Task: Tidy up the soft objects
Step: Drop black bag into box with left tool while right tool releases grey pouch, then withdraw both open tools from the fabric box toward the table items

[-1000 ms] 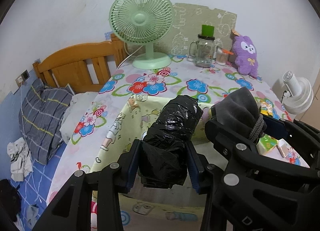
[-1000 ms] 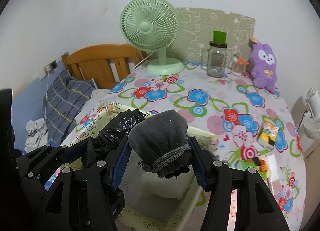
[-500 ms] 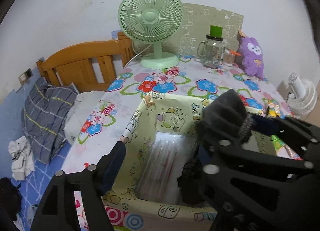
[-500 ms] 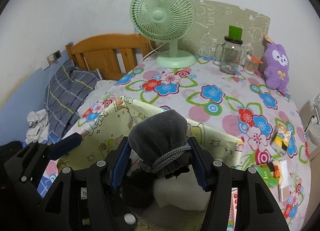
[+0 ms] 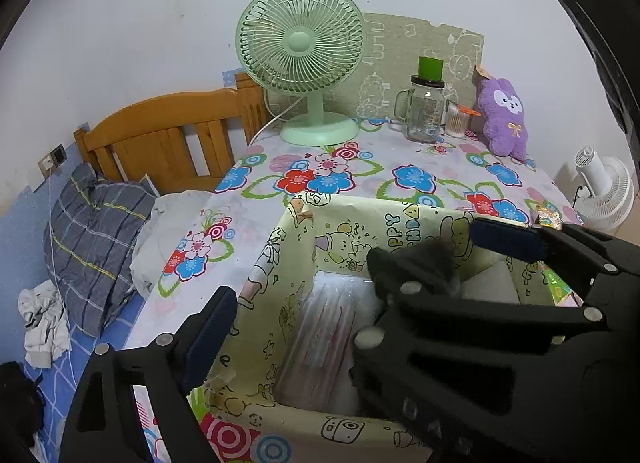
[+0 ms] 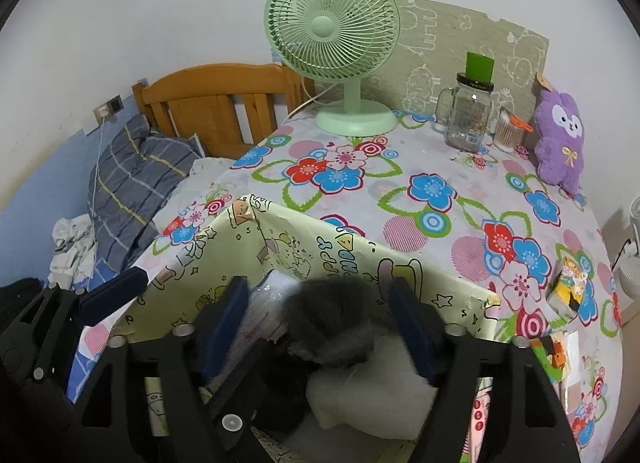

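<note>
Over the near edge of the table (image 6: 460, 167), both grippers hang above the open yellow cartoon-print box (image 6: 320, 239), which fits the job of gathering soft things into one container. Seen from the right wrist, the right gripper (image 6: 320, 327) has its blue pads spread wide, and the grey pouch (image 6: 332, 323) sits between them touching neither, slightly blurred; my reading is that it is being let go so it lands on the white soft bundle (image 6: 372, 395) already lying in the box. Something black lies just beside the pouch toward the box's left side, too hidden to name. The left gripper (image 5: 352, 283) is also open and holds nothing: one blue finger (image 5: 208, 335) shows over the box's left wall, while the other is hidden behind the right gripper's frame. A clear plastic packet (image 5: 324, 327) lies along the box floor below it. The purple plush (image 6: 560, 139) stands well apart at the table's far right corner, untouched and possibly next
</note>
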`<act>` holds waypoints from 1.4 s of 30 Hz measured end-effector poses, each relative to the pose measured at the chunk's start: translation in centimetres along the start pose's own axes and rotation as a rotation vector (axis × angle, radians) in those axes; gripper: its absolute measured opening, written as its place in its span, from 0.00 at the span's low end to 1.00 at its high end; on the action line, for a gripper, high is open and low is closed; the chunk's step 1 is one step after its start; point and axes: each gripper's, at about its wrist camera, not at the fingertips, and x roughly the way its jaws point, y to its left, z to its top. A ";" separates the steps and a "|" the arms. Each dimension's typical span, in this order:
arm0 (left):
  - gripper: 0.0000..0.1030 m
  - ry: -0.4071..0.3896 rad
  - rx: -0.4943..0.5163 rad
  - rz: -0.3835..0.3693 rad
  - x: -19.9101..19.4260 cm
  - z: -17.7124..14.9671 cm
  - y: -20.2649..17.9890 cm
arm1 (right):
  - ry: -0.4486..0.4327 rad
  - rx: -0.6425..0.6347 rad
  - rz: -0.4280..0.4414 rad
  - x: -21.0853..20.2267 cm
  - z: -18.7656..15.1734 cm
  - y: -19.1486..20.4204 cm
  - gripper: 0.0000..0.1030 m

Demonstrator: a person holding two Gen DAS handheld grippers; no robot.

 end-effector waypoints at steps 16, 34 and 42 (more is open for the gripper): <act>0.94 0.014 0.031 -0.040 -0.5 0.1 -1.8 | 0.007 0.018 -0.049 -1.8 -0.7 -1.9 0.81; 0.96 -0.007 0.050 -0.072 -3.6 0.3 -5.3 | -0.012 0.108 -0.065 -6.5 -2.5 -5.8 0.81; 0.97 -0.017 0.058 -0.085 -4.8 0.2 -7.3 | -0.054 0.121 -0.110 -9.0 -3.5 -7.8 0.81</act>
